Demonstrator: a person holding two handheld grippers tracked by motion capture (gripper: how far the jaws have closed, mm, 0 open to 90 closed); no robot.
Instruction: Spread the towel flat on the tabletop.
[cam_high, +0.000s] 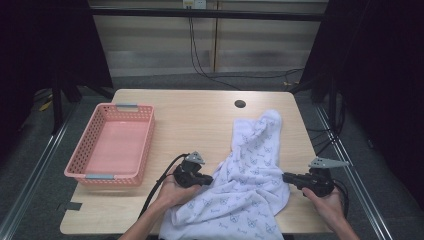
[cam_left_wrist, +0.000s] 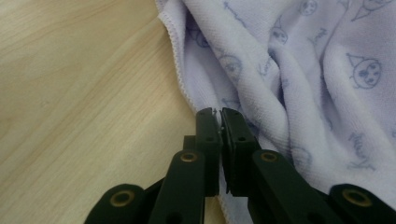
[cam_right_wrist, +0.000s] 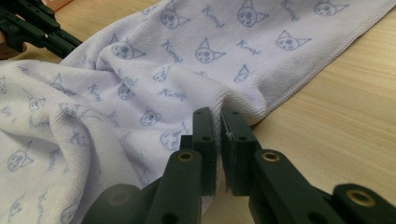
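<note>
The table (cam_high: 200, 120) is light wood, and the largest thing on it is a white towel (cam_high: 250, 175) with a small blue cat print. The towel lies crumpled on the right half of the table, from near the far right corner down to the near edge, where some of it seems to hang over. Near the left edge stands a pink basket (cam_high: 82, 150) with nothing visible inside; it is well apart from the towel.

The left tongs (cam_high: 206, 178) are at the left hem of the towel, near the near edge of the table. In the left gripper view the jaws are closed almost together and a thin bit of the hem (cam_left_wrist: 219, 112) sits between their tips. The right tongs (cam_high: 287, 178) are at the right hem, near the right edge of the table, also closed narrow, and pinch a small fold of the towel edge (cam_right_wrist: 218, 105).

My judgement of the risks: both grips take only very little cloth, right at the seam, so a quick pull or lift could let one hem slip out. If one side slips, the towel would hang from one hand and bunch more. The part over the near edge could also drag the towel off the table.
</note>
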